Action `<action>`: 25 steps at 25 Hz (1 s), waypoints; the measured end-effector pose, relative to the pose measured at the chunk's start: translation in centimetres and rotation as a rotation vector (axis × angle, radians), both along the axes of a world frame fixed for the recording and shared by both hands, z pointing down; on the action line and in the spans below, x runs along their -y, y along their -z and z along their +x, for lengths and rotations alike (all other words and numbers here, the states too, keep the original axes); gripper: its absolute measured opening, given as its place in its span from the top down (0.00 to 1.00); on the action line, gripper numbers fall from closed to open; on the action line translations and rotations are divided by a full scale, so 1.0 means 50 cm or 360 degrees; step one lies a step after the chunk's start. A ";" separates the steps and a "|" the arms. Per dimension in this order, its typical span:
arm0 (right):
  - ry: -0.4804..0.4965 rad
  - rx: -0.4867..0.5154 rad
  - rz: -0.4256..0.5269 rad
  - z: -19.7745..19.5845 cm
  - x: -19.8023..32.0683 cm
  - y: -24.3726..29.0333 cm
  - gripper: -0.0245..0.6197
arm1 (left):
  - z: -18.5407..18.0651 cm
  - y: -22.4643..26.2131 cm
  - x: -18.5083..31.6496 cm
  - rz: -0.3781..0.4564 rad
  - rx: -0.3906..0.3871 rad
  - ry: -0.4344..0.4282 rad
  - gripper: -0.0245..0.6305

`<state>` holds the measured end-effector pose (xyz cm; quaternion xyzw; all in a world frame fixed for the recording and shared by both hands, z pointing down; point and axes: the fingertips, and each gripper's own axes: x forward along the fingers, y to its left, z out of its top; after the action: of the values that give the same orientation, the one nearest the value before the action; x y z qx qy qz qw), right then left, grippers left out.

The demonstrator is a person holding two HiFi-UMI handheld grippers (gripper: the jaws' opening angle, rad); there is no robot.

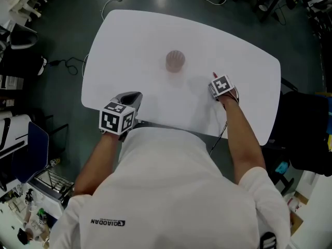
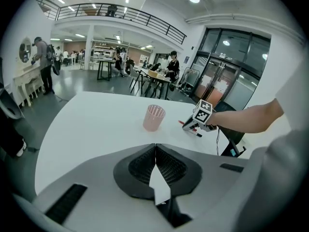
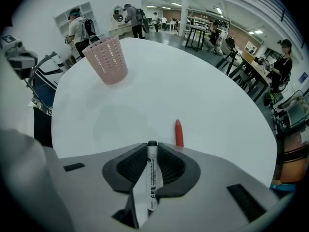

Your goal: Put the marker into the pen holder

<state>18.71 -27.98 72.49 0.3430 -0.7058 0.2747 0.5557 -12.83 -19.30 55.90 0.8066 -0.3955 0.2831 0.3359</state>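
Note:
A pink mesh pen holder (image 1: 175, 60) stands upright in the middle of the white table (image 1: 249, 71). In the right gripper view it sits far left (image 3: 106, 59). My right gripper (image 3: 152, 147) is shut on a white marker (image 3: 151, 178) with a black cap, which lies lengthwise between the pads. This gripper (image 1: 217, 82) is low over the table, right of the holder. A red marker (image 3: 179, 132) lies on the table just beyond it. My left gripper (image 2: 155, 148) is shut and holds nothing. It rests at the near left edge (image 1: 130, 99).
Dark floor surrounds the table, with cables (image 1: 70, 64) at the left and far side. A blue chair (image 1: 31, 149) stands at the left and a dark bag (image 1: 306, 128) at the right. People and desks (image 2: 149, 76) are far behind.

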 end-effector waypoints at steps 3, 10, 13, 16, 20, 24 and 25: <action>0.0003 -0.0047 0.0036 -0.010 -0.004 0.006 0.83 | -0.009 0.002 0.012 0.0013 -0.0033 -0.0055 0.92; -0.0131 0.0047 0.0135 -0.056 -0.021 0.072 0.83 | -0.023 0.005 0.045 0.0044 -0.0072 -0.0180 0.92; -0.0238 0.0172 0.0258 -0.073 -0.030 0.127 0.83 | -0.014 0.008 0.055 0.0059 -0.0091 -0.0229 0.92; -0.0364 0.0347 0.0379 -0.101 -0.044 0.176 0.84 | -0.006 0.011 0.061 0.0068 -0.0103 -0.0264 0.92; -0.0442 0.0465 0.0516 -0.134 -0.054 0.218 0.84 | 0.002 0.016 0.076 0.0083 -0.0112 -0.0313 0.92; -0.0480 0.0619 0.0636 -0.169 -0.069 0.279 0.84 | 0.008 0.018 0.085 0.0099 -0.0141 -0.0306 0.92; -0.0479 0.0662 0.0659 -0.181 -0.069 0.294 0.84 | 0.008 0.019 0.090 0.0106 -0.0148 -0.0299 0.92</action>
<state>9.67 -24.53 57.80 0.4857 -0.7864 0.2684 0.2714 -12.43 -23.80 54.95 0.8631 -0.3111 0.2623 0.2990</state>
